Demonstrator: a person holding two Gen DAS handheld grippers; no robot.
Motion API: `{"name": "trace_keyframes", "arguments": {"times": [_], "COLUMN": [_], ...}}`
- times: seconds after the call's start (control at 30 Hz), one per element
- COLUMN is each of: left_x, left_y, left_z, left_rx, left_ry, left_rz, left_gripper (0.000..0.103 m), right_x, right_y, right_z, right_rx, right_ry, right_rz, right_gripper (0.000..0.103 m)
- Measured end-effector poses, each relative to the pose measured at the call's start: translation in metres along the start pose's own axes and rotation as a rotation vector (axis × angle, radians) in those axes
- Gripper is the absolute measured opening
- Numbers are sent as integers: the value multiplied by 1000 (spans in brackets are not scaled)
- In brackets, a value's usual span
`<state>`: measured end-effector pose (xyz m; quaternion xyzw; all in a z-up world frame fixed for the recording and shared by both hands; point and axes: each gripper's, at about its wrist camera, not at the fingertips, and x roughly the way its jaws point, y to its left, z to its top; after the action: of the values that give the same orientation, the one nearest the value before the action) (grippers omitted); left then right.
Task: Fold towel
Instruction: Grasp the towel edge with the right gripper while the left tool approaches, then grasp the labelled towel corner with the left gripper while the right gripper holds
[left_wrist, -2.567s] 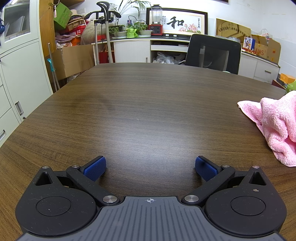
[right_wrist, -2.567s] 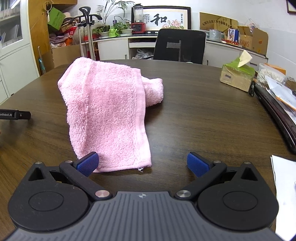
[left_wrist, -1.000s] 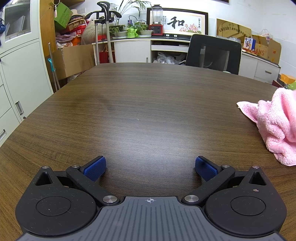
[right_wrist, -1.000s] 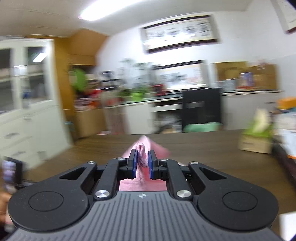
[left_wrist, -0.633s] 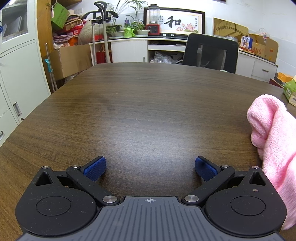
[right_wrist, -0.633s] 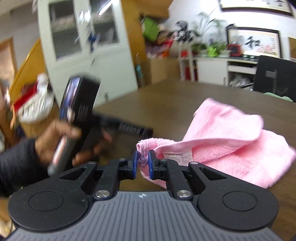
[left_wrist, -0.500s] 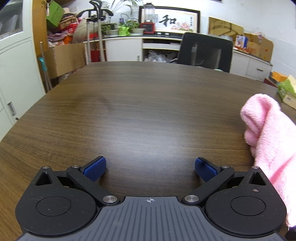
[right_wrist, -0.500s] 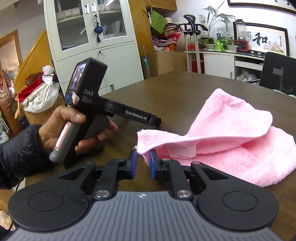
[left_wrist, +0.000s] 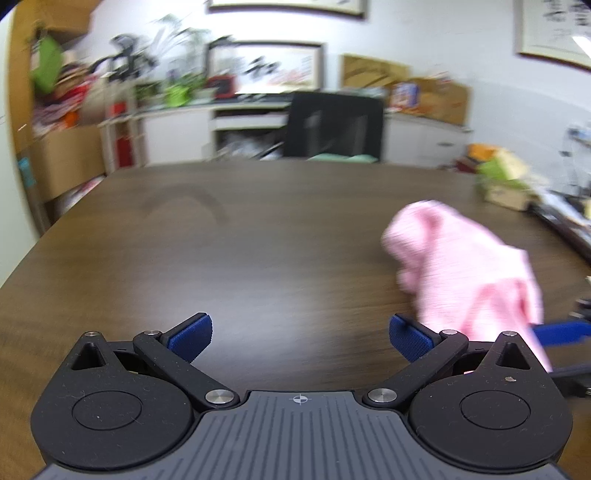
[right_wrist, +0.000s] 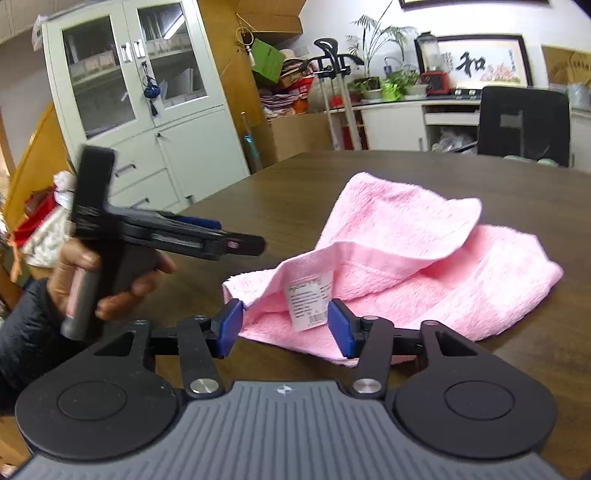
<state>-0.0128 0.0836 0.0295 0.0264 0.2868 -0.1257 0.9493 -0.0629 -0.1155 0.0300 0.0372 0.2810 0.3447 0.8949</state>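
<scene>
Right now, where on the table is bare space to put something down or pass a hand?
The table is bare left of the pink towel, out to its left edge and toward the black chair. It is crowded at the right: a tissue box and papers along that edge.

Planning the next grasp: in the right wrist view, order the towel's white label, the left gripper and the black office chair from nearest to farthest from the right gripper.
1. White label, on the pink towel, between the right gripper's open jaws.
2. Left gripper, left, hand-held.
3. Black office chair, far right.
</scene>
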Motion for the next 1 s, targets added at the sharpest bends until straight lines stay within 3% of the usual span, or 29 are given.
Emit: {"name": "trace_keyframes", "arguments": {"times": [0.17, 0.3, 0.43, 0.57, 0.73, 1.0], "left_x": [-17, -15, -4, -5, -21, -42], "left_y": [-24, -44, -65, -68, -57, -49], "left_z": [-8, -15, -21, -24, -18, -14], "left_rx": [213, 304, 380, 403, 379, 374], "left_ry": [-89, -123, -134, -129, -187, -248], "left_rz": [-54, -30, 57, 14, -4, -209], "left_gripper": [103, 103, 103, 103, 103, 103], "right_x": [4, 10, 13, 19, 22, 32], "right_y": [-3, -9, -17, -22, -27, -22], "right_z": [1, 7, 16, 19, 18, 22], "right_rx": [-35, -16, 34, 68, 89, 88], "right_ry": [-9, -17, -39, -39, -29, -22], "right_rz": [-65, -67, -38, -40, -53, -85], "right_gripper": [63, 65, 67, 67, 67, 72]}}
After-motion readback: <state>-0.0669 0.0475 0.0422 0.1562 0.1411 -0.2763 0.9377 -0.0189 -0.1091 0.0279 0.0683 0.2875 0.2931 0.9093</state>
